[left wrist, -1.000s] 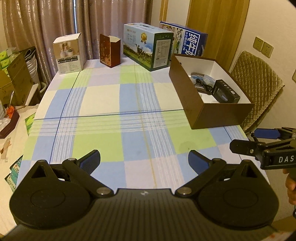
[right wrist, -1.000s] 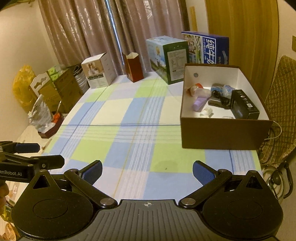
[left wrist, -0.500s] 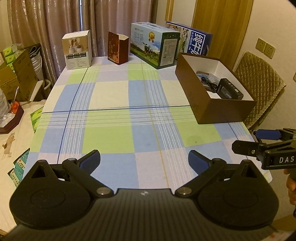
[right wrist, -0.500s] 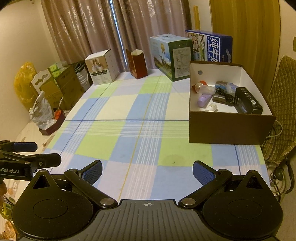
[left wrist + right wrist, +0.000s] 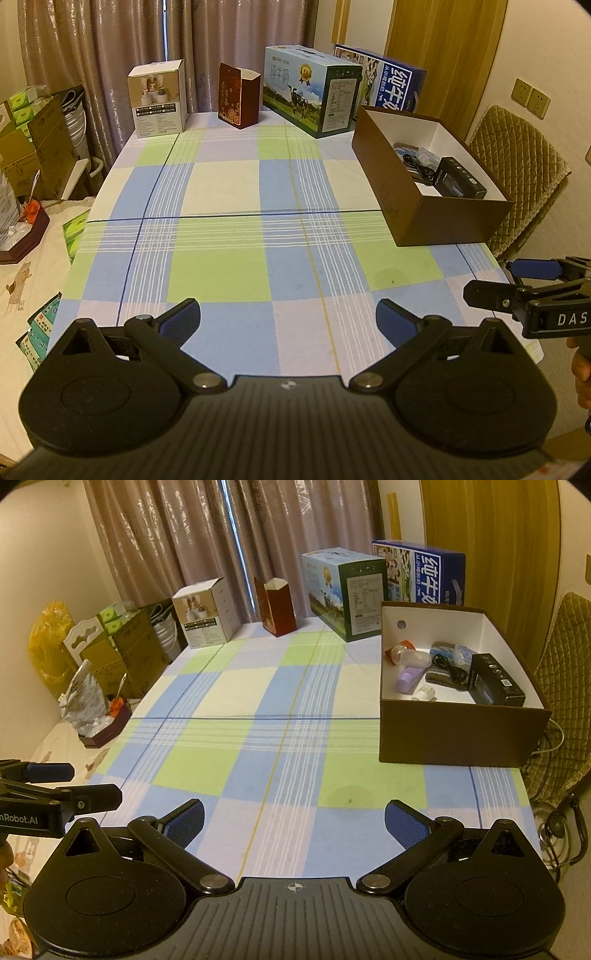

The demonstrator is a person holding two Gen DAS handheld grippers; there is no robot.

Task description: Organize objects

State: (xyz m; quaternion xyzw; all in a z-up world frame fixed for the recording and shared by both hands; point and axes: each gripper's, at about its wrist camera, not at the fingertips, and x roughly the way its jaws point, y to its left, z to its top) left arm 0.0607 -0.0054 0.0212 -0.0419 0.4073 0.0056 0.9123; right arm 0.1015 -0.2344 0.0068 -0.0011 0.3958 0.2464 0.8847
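Note:
A brown open box (image 5: 424,206) with a white inside stands at the right of the checked tablecloth (image 5: 236,229); it also shows in the right wrist view (image 5: 458,734). In it lie a black box (image 5: 495,681), a purple bottle (image 5: 408,677), a black cable (image 5: 448,664) and other small items. My left gripper (image 5: 288,317) is open and empty above the near table edge. My right gripper (image 5: 293,819) is open and empty, also near the front edge. Each gripper shows from the side in the other's view.
Along the far edge stand a white carton (image 5: 157,98), a dark red carton (image 5: 238,96), a green milk case (image 5: 312,94) and a blue milk case (image 5: 388,83). A quilted chair (image 5: 517,173) is at the right. Cardboard boxes (image 5: 33,147) and clutter are at the left.
Both grippers have drawn back and risen a little, so more of the table shows. Both stay open and empty.

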